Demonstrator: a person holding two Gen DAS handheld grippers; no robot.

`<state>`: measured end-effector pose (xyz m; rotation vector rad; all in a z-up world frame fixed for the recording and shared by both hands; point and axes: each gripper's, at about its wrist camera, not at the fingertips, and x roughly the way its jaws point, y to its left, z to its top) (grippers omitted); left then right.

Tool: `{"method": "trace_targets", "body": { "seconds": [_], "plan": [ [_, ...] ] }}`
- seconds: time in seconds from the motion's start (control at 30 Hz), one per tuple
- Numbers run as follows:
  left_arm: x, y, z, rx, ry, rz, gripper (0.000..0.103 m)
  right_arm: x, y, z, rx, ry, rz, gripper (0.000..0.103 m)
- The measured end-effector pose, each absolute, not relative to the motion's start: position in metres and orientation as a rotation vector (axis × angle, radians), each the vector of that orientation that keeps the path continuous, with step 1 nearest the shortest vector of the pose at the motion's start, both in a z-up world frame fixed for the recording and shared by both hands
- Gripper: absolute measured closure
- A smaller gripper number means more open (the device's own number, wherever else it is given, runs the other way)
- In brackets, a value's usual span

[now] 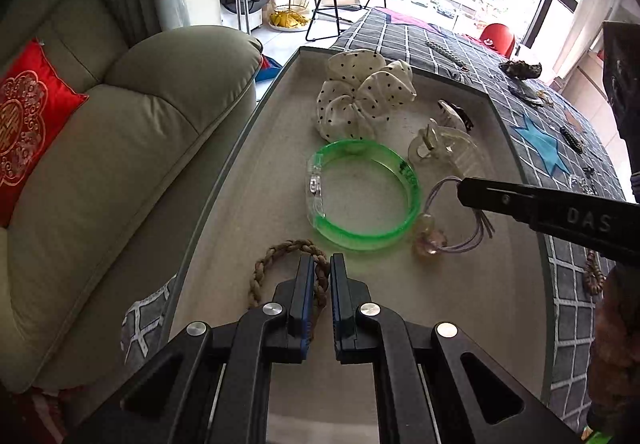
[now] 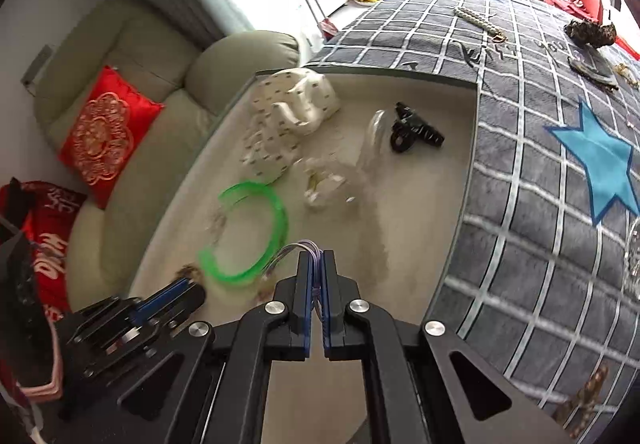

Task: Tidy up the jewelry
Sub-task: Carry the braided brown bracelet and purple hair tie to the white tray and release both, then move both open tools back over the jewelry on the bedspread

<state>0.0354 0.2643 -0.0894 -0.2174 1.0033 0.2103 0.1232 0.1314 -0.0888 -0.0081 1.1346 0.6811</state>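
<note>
The left gripper [image 1: 322, 264] is clamped on the brown braided rope bracelet [image 1: 280, 256], low over the near part of the shallow beige tray [image 1: 240, 172]. The right gripper [image 2: 317, 264] pinches the thin purple cord of a beaded charm bracelet [image 1: 434, 234], just right of the translucent green plastic bangle [image 1: 362, 192]. The risk, I think, is that the loose cord hooks the bangle or the clear hair claw [image 1: 444, 148] farther away and drags it. Both grips are near the tips, so either piece may slip out.
</note>
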Motion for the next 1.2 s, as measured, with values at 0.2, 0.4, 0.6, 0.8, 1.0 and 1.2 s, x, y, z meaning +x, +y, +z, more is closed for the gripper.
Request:
{"method": "trace_targets", "body": {
  "seconds": [0.2, 0.4, 0.6, 0.8, 1.0, 1.2],
  "plan": [
    [0.042, 0.263, -0.09, -0.186, 0.999, 0.238, 0.093, 0.137, 0.131, -0.096, -0.017, 1.133, 0.628, 0.099],
    [0.042, 0.26, -0.087, -0.168, 0.997, 0.265, 0.093, 0.137, 0.133, -0.096, -0.018, 1.142, 0.64, 0.098],
    [0.04, 0.253, -0.08, -0.135, 0.975, 0.278, 0.092, 0.132, 0.126, -0.092, 0.016, 1.155, 0.654, 0.098],
    [0.04, 0.247, -0.075, -0.123, 0.967, 0.265, 0.092, 0.123, 0.115, -0.075, 0.036, 1.113, 0.672, 0.053],
    [0.039, 0.244, -0.07, -0.126, 0.951, 0.238, 0.092, 0.116, 0.097, -0.052, 0.085, 1.058, 0.673, 0.048],
    [0.035, 0.241, -0.061, -0.129, 0.918, 0.208, 0.092, 0.106, 0.071, -0.04, 0.12, 1.029, 0.662, 0.048]
  ]
}}
